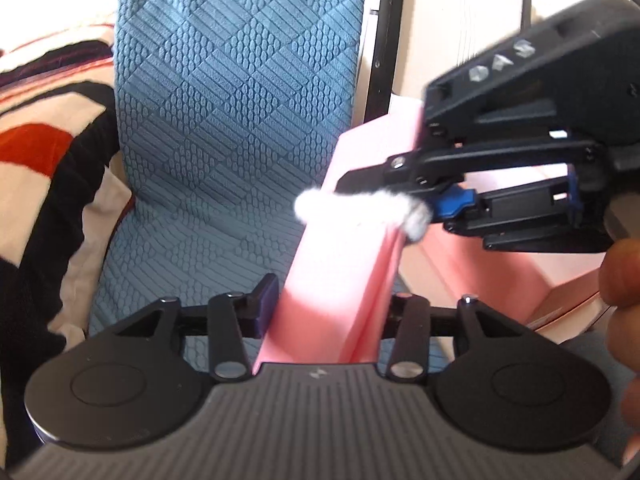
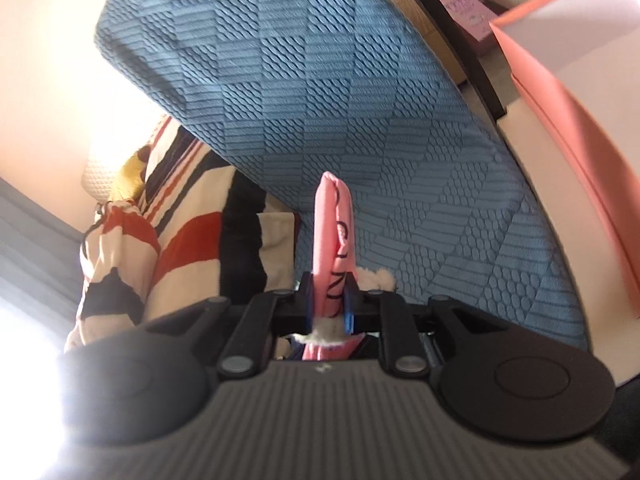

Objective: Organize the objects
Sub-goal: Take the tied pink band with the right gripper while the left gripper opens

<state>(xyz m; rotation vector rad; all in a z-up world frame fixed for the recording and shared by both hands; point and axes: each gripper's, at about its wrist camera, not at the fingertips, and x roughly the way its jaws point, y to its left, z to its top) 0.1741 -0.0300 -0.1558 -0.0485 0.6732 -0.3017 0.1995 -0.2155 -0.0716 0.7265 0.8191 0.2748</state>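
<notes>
A folded pink cloth item [image 1: 344,248] with white fluffy trim [image 1: 360,204] is held up in the air between both grippers, in front of a blue textured cushion [image 1: 240,100]. My left gripper [image 1: 324,312] is shut on its lower end. My right gripper [image 1: 384,196] comes in from the right and is shut on the item's upper part at the fluffy trim. In the right wrist view the pink item [image 2: 332,232] stands up between the right gripper's [image 2: 329,300] blue pads [image 2: 307,304], black letters on it, white fluff [image 2: 376,280] beside the pads.
A striped red, black and cream blanket [image 1: 44,168] lies to the left; it also shows in the right wrist view [image 2: 160,248]. A pink box [image 2: 580,92] stands at the right on a pale surface. A dark frame edge [image 1: 380,40] runs behind the cushion.
</notes>
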